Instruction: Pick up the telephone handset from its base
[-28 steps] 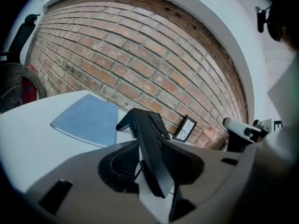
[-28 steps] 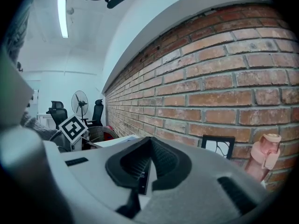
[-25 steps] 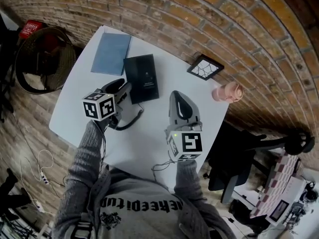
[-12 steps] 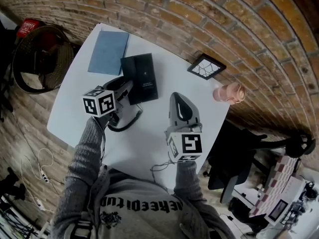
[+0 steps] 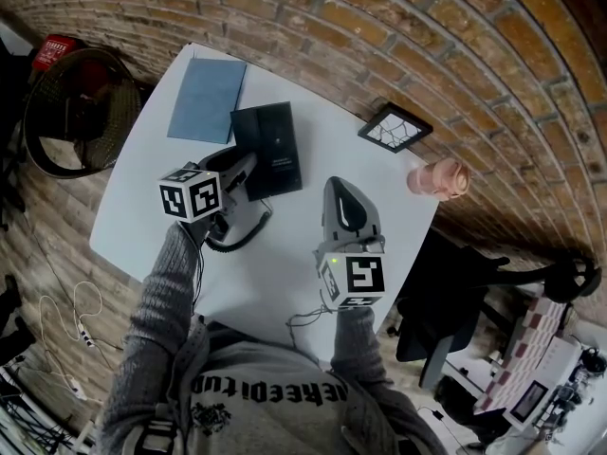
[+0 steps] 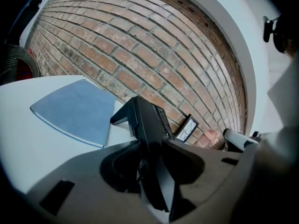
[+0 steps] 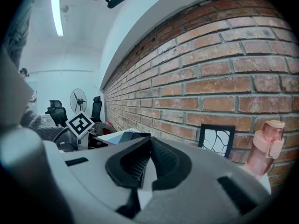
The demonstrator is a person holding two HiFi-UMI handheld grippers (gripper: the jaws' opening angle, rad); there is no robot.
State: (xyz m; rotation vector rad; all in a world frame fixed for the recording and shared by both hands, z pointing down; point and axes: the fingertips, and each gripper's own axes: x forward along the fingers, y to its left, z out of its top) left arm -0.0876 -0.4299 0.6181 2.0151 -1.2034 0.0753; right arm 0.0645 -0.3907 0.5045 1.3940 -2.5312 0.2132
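Currently, on the white table set against the brick wall: a black telephone lies near the middle. A blue notebook is just to its left. A small black picture frame and a pink bottle stand well off to its right, along the wall edge.

Left gripper: at the telephone's near left corner, pointing toward the wall and angled a little downward. In the left gripper view its jaws are spread wide. The near end of the black handset stands between them and runs away from the camera. The handset sits close to both pads. No firm clamp can be made out. From the head view the handset cannot be told apart from the base and looks level with it. The notebook shows to the left on the table, the frame beyond against the bricks.

Right gripper: over bare table to the right of the telephone, well apart from it, also pointing at the wall. In the right gripper view the jaws are pressed together at the tips with nothing between them. Only a sliver of white table shows farther back. The frame and bottle stand ahead of it to the right. The left gripper's marker cube is off to its left.

Both hands are in grey knit sleeves.
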